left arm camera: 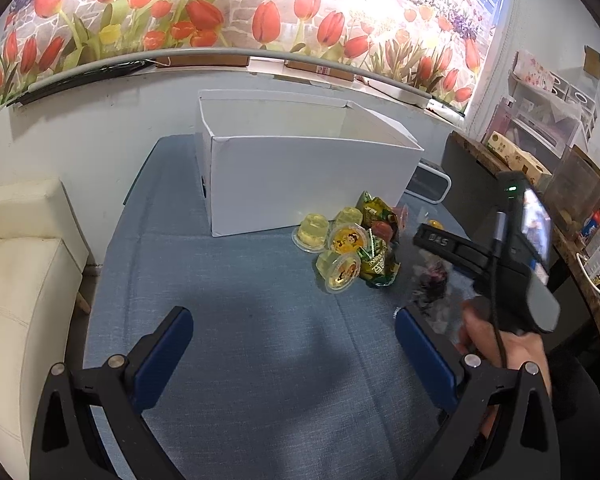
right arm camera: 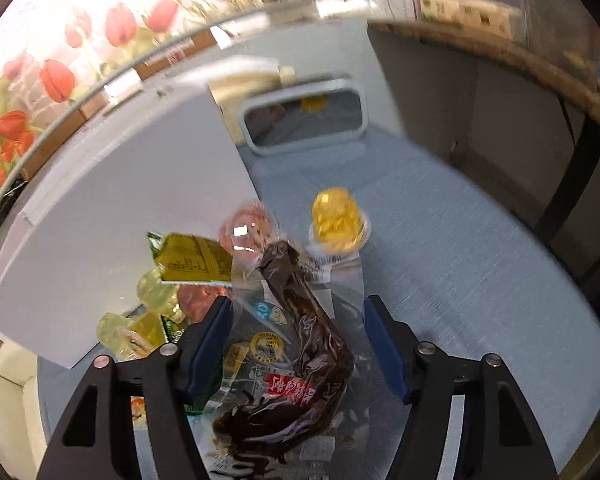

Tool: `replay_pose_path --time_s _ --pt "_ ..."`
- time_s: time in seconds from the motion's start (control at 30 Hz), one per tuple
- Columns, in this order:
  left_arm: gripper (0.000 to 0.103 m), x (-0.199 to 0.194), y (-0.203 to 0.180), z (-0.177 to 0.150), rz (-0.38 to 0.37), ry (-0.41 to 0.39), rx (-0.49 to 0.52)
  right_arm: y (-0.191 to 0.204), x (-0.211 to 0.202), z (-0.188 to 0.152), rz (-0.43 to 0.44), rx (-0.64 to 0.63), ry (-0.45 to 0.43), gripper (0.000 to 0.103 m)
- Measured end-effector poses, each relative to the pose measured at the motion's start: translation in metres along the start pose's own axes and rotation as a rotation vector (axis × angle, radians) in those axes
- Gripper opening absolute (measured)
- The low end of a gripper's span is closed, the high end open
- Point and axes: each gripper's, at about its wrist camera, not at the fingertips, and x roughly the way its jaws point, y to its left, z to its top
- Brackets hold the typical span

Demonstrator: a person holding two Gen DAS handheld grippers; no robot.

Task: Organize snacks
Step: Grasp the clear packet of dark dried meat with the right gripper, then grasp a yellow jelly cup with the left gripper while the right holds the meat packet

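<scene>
Snacks (left arm camera: pixel 352 248) heaped toward desk's (left arm camera: pixel 236 320) right edge, before white box (left arm camera: pixel 308 176). Left gripper (left arm camera: pixel 294 354) hovering low, jaws wide, empty.

Right gripper (right arm camera: pixel 298 338) angled down, jaws wide astride clear packet (right arm camera: pixel 300 344), not yet closed. Slippery film; could slide out or drag neighbouring jelly cups (right arm camera: pixel 338 220).

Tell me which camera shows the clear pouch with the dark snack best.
The right wrist view: the clear pouch fills the space between the open right gripper, with its dark contents and red label plain. In the left wrist view the pouch is only a blurred dark patch, partly behind the right gripper's body.
</scene>
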Motion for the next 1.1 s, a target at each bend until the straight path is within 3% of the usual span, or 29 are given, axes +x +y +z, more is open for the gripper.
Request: replay_pose_path --time_s 0.33,0.53,0.83,0.9,0.97,1.03,1.1 --pt "0.103 0.019 -0.020 -0.004 -0.021 0.032 0.025 -0.015 -0.073 0.005 0.096 -0.246 -0.216 0.071" --pt "0.103 0.045 -0.041 -0.004 -0.036 0.061 0.074 -0.031 -0.091 0.011 0.199 -0.363 -0.195 0.071" --pt "0.102 0.119 -0.050 0.017 0.007 0.160 0.107 -0.066 -0.103 0.009 0.232 -0.379 -0.193 0.071" --pt "0.098 0.133 -0.049 0.021 0.038 0.178 0.120 -0.071 -0.103 0.007 0.233 -0.368 -0.188 0.071" --pt "0.081 0.146 -0.051 0.021 0.076 0.199 0.155 -0.075 -0.103 0.007 0.236 -0.353 -0.186 0.071" --pt "0.070 0.152 -0.053 0.020 0.098 0.194 0.198 -0.078 -0.102 0.008 0.237 -0.344 -0.184 0.071" --pt "0.055 0.154 -0.056 0.020 0.075 0.185 0.225 -0.078 -0.102 0.008 0.239 -0.344 -0.186 0.071"
